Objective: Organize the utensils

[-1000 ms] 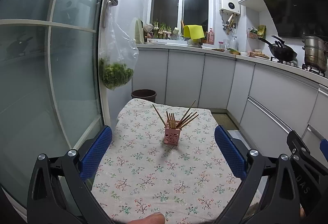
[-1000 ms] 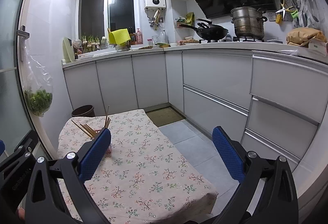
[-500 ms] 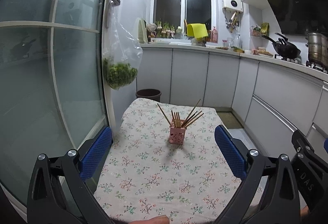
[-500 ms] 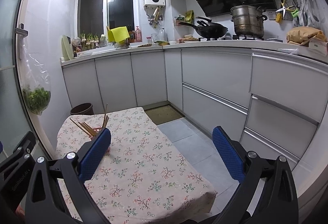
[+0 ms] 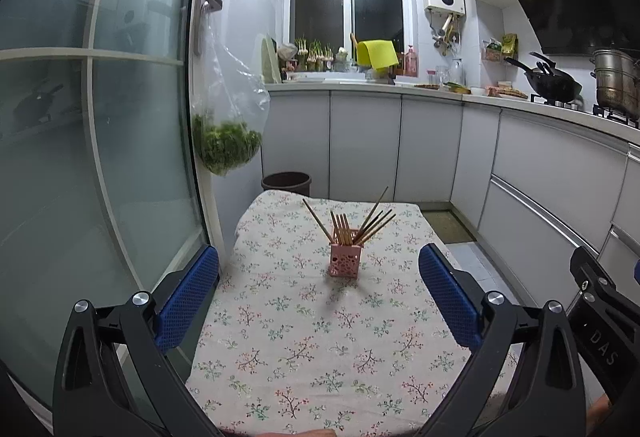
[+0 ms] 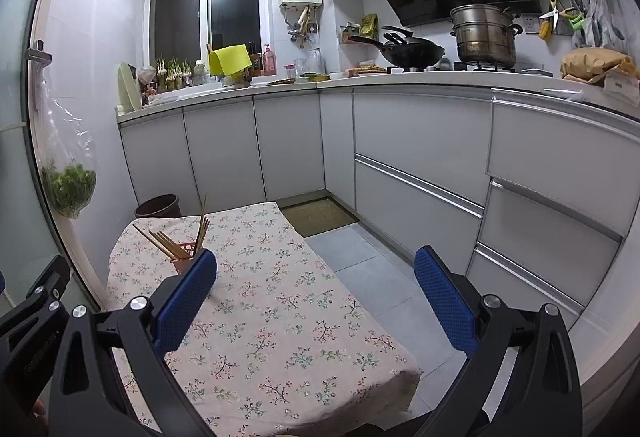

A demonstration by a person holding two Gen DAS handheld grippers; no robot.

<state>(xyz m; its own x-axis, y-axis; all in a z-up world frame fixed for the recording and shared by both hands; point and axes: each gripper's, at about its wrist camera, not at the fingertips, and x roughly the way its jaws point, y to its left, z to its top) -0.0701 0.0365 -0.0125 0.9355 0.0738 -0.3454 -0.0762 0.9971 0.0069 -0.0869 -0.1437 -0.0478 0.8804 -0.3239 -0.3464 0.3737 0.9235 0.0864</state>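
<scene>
A glass sliding door (image 5: 100, 157) stood at the far left, with a clear bag of greens (image 5: 226, 141) hanging from its handle. Beside it, the left claw (image 5: 318, 291) hovered low over the near end of the worktop (image 5: 280, 337), its blue pads spread wide with nothing between them. Ahead of it, near the middle of the flowered cloth, a pink holder (image 5: 346, 259) stood upright with the chopsticks (image 5: 352, 225) fanned out of its top. A brown bin (image 5: 286, 183) sat on the floor past the far edge. The right claw (image 6: 316, 295) hung over the worktop's right edge, spread wide too and gripping nothing; the holder was half hidden behind its left pad. At far right, a wok (image 6: 412, 53) and a steel pot (image 6: 486, 35) sat on the stove.
</scene>
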